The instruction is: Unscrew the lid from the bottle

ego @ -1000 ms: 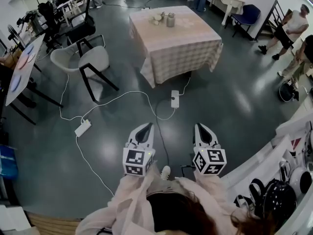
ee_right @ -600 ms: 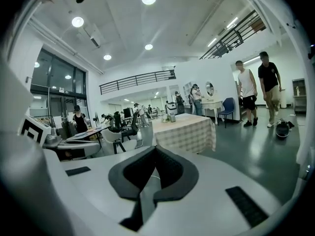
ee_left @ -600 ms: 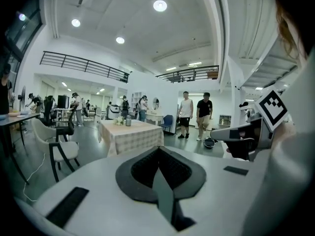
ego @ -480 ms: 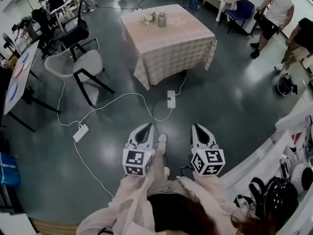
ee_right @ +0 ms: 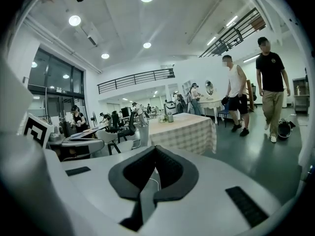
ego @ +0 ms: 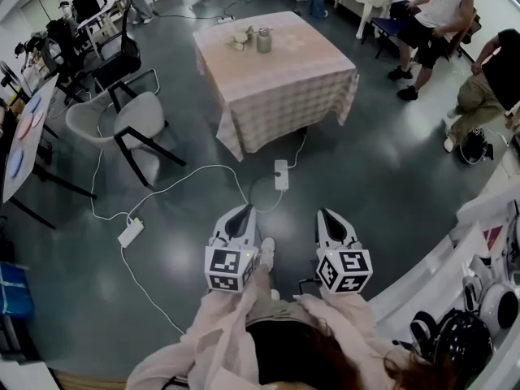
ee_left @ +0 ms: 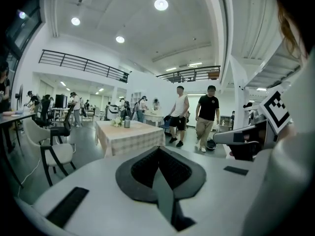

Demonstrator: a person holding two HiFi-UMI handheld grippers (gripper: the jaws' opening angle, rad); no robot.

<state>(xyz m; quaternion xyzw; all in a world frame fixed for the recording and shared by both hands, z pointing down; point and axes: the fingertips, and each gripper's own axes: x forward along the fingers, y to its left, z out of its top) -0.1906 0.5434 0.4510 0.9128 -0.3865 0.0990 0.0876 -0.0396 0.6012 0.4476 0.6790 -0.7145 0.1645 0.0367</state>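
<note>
Zero of the unscrewing is looking done yet: the bottle (ego: 264,41) is sitting on the far counter (ego: 284,75), lid (ego: 264,30) apparently on, while the left hand-held gripper (ego: 242,211) and right hand-held gripper (ego: 329,216) are hovering over the floor (ego: 390,177), well apart from it, both pinched together and empty.

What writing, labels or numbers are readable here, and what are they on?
No readable words or numbers anywhere.
Left gripper and right gripper: cubes bear black-and-white square patterns, no letters.
Red triangular sign at right edge: too small to read.
</note>
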